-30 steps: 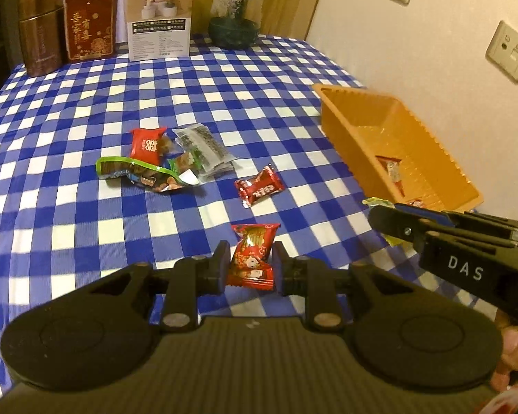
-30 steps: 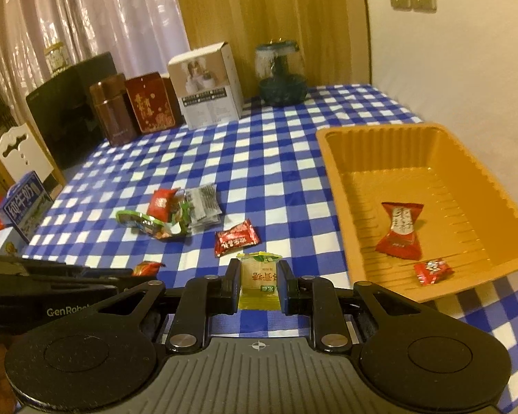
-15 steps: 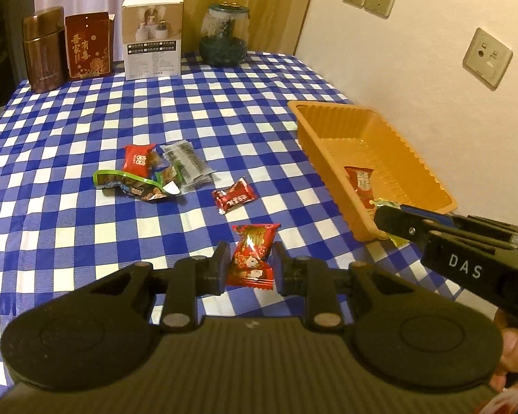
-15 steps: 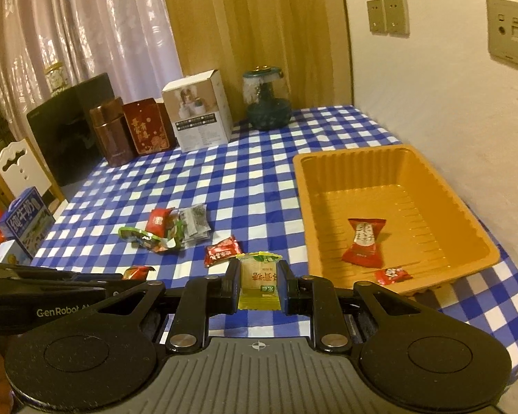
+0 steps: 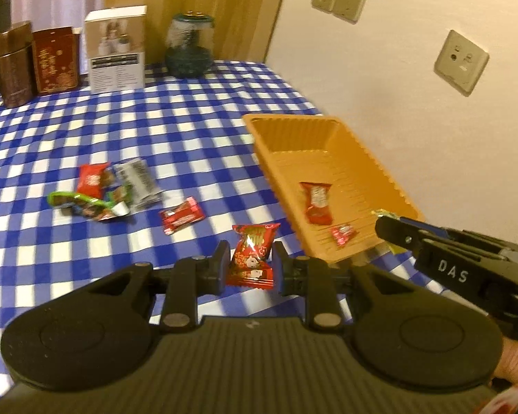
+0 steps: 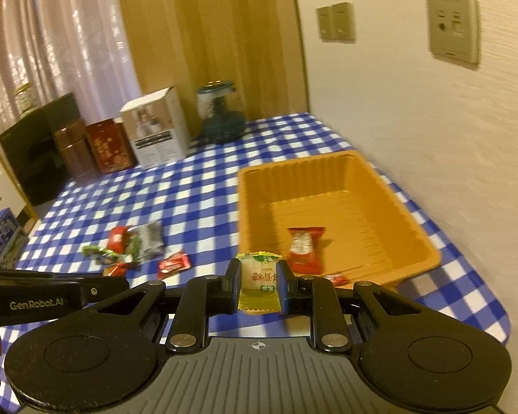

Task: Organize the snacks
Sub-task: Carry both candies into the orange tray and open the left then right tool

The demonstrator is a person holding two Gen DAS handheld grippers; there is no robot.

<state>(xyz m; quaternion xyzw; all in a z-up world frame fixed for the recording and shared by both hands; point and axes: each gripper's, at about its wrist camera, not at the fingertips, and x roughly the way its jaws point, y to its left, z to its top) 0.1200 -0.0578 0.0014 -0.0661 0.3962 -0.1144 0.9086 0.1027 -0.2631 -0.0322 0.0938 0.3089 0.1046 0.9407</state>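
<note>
Now mid-carry: left gripper pinches a red candy, right gripper pinches a yellow candy, both near the orange tray. Next: move over tray, release; more snacks remain left on the tablecloth.

One orange tray, two wrapped candies inside it, four wall sockets, two brown tins.

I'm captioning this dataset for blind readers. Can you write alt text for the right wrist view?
The right gripper is shut on a yellow candy, held above a blue checked tablecloth near an orange tray that holds two red candies. Loose snack packets lie left of the tray, with tins and a white box behind.
</note>
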